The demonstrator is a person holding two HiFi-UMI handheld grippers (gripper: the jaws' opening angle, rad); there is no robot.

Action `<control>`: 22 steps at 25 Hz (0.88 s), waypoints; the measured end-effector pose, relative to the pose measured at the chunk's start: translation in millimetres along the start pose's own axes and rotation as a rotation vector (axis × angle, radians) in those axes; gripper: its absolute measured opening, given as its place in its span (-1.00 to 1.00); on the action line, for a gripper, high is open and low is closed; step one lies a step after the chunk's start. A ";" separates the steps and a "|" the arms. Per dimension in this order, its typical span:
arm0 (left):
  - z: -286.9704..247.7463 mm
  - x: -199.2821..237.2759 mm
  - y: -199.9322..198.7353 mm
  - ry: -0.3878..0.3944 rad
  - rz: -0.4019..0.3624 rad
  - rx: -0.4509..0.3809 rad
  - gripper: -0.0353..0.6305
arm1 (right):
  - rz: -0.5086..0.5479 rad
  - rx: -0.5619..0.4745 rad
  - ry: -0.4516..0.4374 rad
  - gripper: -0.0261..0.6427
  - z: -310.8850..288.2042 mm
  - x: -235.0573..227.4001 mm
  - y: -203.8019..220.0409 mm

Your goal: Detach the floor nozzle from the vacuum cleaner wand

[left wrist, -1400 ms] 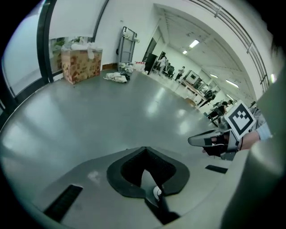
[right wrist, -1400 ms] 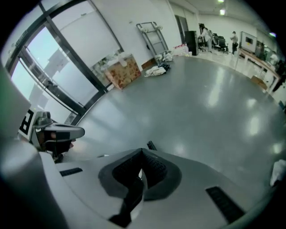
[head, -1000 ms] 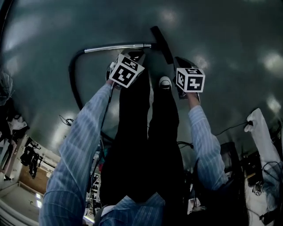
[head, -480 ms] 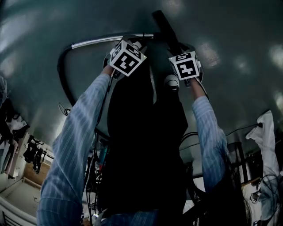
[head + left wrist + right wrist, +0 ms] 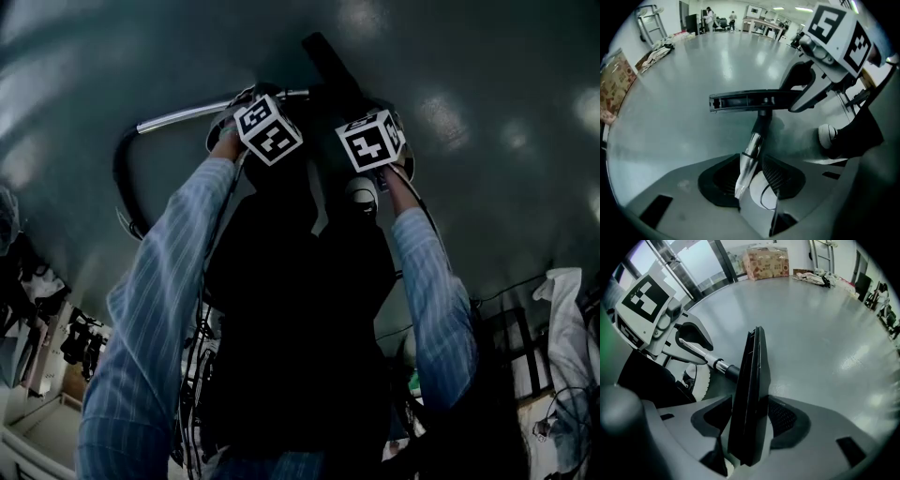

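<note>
Straddling, not yet gripping | my left gripper (image 5: 751, 180), jaws just opened halfway, flanked the silver metal wand tube (image 5: 754, 145) beside the long black plastic floor nozzle (image 5: 745, 101) | my right gripper (image 5: 747, 427), just opened wide, flanked that nozzle | next, I judged: clamp both, pull apart.
</note>
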State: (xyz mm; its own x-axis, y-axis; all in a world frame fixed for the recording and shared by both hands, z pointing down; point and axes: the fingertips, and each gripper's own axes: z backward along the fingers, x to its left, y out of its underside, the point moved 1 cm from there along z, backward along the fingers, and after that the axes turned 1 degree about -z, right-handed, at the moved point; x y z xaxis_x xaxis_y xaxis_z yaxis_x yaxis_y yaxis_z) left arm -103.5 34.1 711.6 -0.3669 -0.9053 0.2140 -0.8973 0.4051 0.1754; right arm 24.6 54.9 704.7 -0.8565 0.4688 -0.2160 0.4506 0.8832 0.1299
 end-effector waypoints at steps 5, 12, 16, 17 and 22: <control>-15.0 3.8 0.2 -0.006 -0.171 0.066 -0.51 | -0.008 -0.021 -0.017 -0.22 6.3 3.1 -12.6; -46.3 8.5 -3.4 -0.015 -0.224 0.086 -0.51 | -0.019 -0.040 -0.017 -0.23 -7.9 -6.2 -7.5; -36.3 11.1 -5.5 -0.030 -0.218 0.096 -0.48 | 0.057 -0.018 0.045 -0.28 1.1 -9.9 -8.0; -36.4 10.3 -5.7 -0.029 -0.212 0.097 -0.48 | 0.053 -0.020 0.044 -0.28 2.0 -10.2 -6.8; -44.6 9.6 -0.8 -0.023 -0.166 0.100 -0.47 | -0.003 -0.016 0.033 -0.29 -4.5 -10.2 -2.3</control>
State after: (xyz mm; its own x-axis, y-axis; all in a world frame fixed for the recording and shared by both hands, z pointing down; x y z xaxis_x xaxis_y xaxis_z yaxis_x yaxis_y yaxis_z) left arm -95.4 30.8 756.3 -0.2164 -0.9617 0.1681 -0.9655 0.2364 0.1096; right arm 31.2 48.0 710.9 -0.8656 0.4654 -0.1847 0.4443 0.8840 0.1454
